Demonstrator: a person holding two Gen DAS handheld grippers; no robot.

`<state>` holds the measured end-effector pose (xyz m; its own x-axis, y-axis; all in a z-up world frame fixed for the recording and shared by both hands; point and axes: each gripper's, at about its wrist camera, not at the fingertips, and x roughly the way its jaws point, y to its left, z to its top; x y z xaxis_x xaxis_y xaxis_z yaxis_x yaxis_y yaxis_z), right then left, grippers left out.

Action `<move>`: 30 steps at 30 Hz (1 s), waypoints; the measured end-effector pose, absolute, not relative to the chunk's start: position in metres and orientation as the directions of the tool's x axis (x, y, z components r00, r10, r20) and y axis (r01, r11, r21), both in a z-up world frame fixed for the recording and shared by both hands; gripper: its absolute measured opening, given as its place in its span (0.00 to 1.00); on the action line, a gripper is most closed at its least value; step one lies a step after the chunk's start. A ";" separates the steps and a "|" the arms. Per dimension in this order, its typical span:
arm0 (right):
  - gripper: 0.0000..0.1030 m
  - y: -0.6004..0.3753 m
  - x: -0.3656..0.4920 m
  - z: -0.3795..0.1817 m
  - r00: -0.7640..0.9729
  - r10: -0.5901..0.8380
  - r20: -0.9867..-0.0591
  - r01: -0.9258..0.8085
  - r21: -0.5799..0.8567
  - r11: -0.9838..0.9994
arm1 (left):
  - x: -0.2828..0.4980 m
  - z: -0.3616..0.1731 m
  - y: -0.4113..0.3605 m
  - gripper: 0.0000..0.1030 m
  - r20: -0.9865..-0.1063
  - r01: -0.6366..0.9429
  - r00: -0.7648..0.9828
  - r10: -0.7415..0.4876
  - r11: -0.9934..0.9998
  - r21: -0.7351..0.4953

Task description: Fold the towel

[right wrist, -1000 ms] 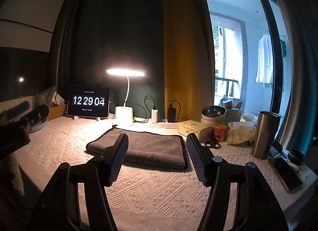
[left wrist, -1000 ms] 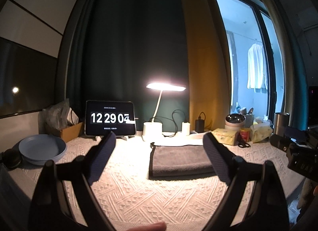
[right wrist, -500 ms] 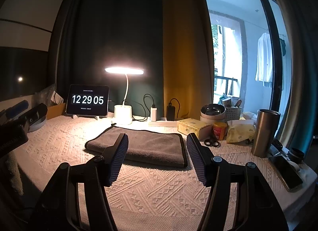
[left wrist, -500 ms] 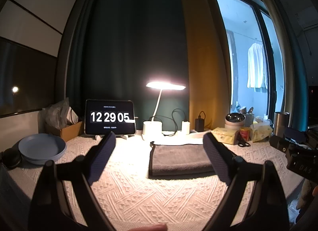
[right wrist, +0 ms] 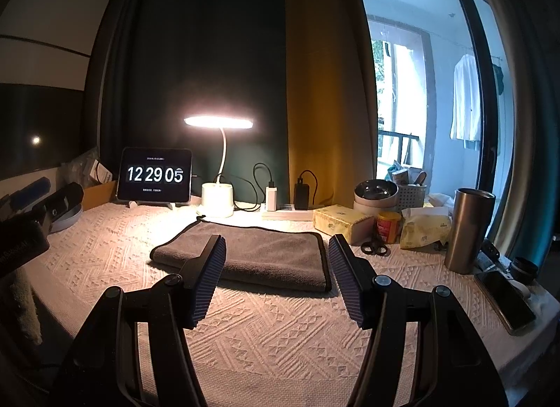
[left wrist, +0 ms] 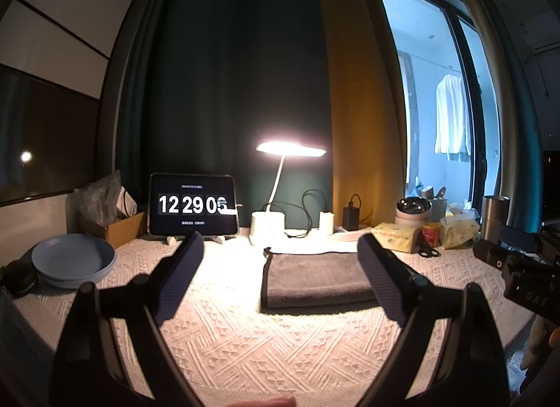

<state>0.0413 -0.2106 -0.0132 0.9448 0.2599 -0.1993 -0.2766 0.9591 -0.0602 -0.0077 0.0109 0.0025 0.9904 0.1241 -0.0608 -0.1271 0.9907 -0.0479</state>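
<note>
The dark grey, black-edged rectangular cloth towel [right wrist: 252, 254] lies flat near the middle of the cream woven table cover [right wrist: 280, 333], already doubled over at least once, with a small hanging loop at its far left corner just in front of the white desk lamp [right wrist: 217, 198]. Its long axis runs left to right across both views. It sits straight ahead of and below both tools, apart from each. The right gripper [right wrist: 276, 281] appears the nearer one: its blue ribbed pads frame the towel's near edge and its right short end, so that end is probably the easiest to reach. In the left wrist view the left gripper [left wrist: 280, 277] hangs farther back, the towel appearing smaller and slightly right of centre between its fingers. Both grippers stand wide apart and hold nothing.

Several things are hard to read. The right finger of the left gripper covers the towel's right end in that view, and the left finger of the right gripper hides part of the near edge. How many layers the towel has cannot be told, since the fold edges are in shadow. The black tablet clock [right wrist: 154, 175], the blue plate [left wrist: 73, 260] and the steel tumbler [right wrist: 467, 232] stand well clear of it.
</note>
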 end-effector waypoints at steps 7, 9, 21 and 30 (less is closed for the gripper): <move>0.62 -0.211 0.042 -0.013 0.945 0.259 -0.201 -0.276 -0.059 0.959 | -0.008 0.001 0.010 0.88 -0.062 -0.127 0.990 0.124 0.991 -0.047; 0.62 -0.211 0.042 -0.013 0.945 0.259 -0.201 -0.275 -0.059 0.960 | -0.009 0.001 0.010 0.88 -0.062 -0.127 0.990 0.124 0.991 -0.048; 0.62 -0.211 0.043 -0.014 0.945 0.258 -0.203 -0.275 -0.059 0.960 | -0.009 0.001 0.010 0.88 -0.062 -0.127 0.990 0.124 0.991 -0.047; 0.62 -0.212 0.043 -0.015 0.944 0.257 -0.206 -0.274 -0.057 0.960 | -0.009 0.001 0.010 0.88 -0.063 -0.128 0.990 0.125 0.990 -0.051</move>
<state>0.0429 -0.2118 -0.0149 0.9441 0.2575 -0.2056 -0.2742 0.9600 -0.0570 -0.0089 0.0103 0.0005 0.9902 0.1247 -0.0634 -0.1280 0.9905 -0.0510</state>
